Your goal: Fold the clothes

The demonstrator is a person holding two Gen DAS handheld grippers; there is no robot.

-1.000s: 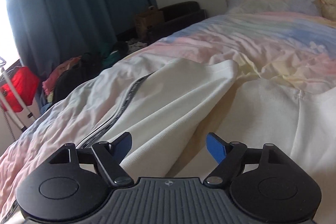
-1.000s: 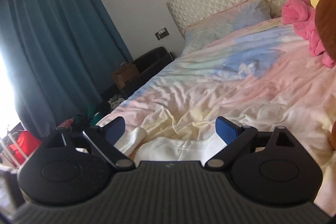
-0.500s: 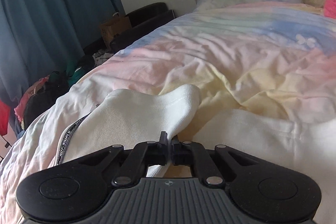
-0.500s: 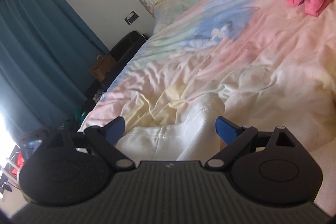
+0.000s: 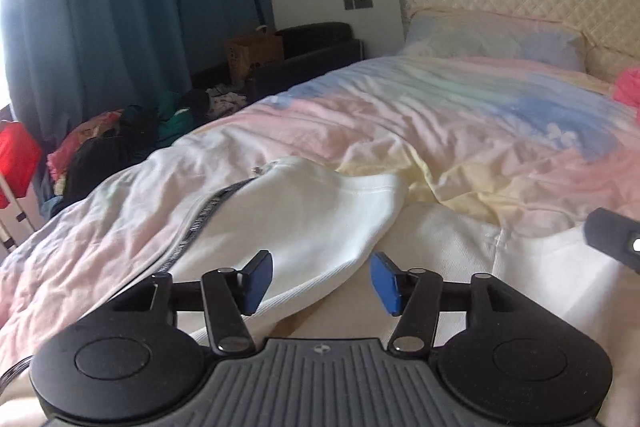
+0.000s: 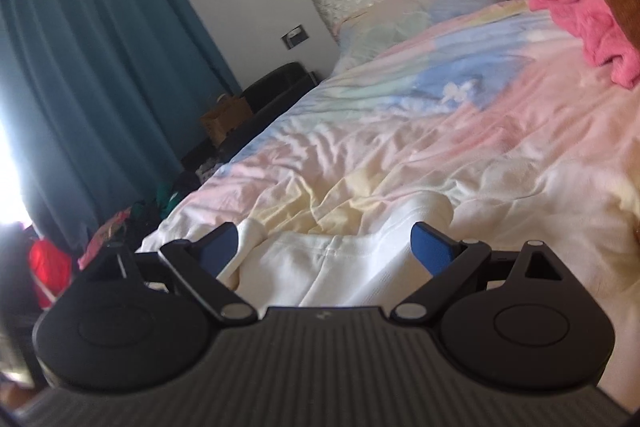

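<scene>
The bed (image 5: 460,115) carries a white garment (image 5: 460,259) spread across its near end, below both grippers. One sleeve (image 5: 320,211) lies folded over it, its long axis running from the left gripper (image 5: 322,281) away toward the cuff. That gripper is nearer; its jaws have just been opening and stand spread, nothing pinched. The right gripper (image 6: 326,247) is spread and empty too. Only its view shows the second sleeve (image 6: 420,215), on the right, and the pink cloth (image 6: 580,15).

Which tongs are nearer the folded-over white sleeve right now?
Left. The left tongs stand open right over the sleeve, which lies between their pads. The right tongs, also open, hang further back over the garment's body.
</scene>
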